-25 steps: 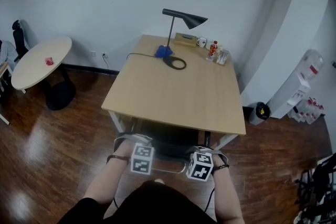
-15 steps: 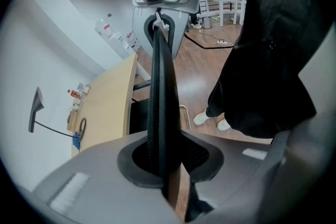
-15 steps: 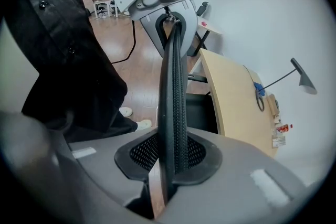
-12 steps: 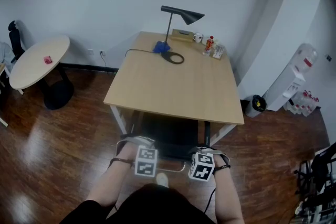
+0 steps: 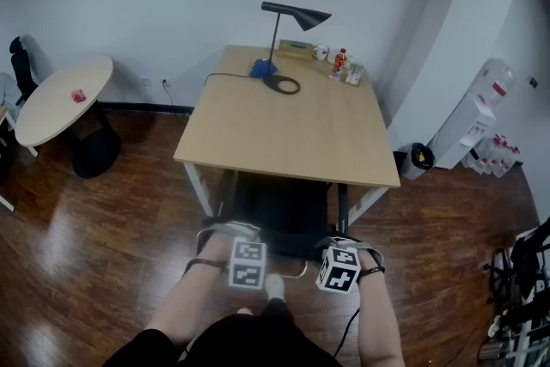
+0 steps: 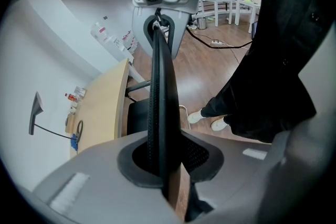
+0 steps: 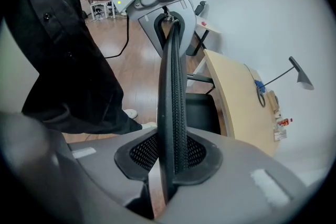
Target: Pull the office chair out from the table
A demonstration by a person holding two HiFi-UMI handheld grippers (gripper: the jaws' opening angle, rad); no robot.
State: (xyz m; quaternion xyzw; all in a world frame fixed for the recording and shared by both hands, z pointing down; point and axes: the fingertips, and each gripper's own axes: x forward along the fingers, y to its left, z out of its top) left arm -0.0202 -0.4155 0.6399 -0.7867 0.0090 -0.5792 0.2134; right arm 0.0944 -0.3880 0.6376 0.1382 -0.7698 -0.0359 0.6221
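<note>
Under the near edge of a light wooden table [image 5: 292, 133], a black office chair [image 5: 282, 215] sits with its seat partly beneath the tabletop and its backrest [image 5: 288, 243] on the side of the person standing over it. Seen from above, the person's two forearms reach down to the top of the backrest, one at each end. The left gripper [image 5: 234, 238] is clamped on the backrest's upper rim near its left end. In the left gripper view its jaws are closed on the thin black mesh edge, which runs straight up from between them. The right gripper [image 5: 345, 249] grips the same rim near the right end, and the right gripper view shows its jaws pressed on the mesh edge in the same way. Both grippers point steeply down. At the far end of the table stand a black desk lamp [image 5: 292, 21], a white mug [image 5: 320, 52] and a small red bottle [image 5: 340, 60]. A round white table [image 5: 64, 94] stands to the left on the dark wooden floor [image 5: 112, 219], and a water dispenser [image 5: 479, 125] stands to the right
</note>
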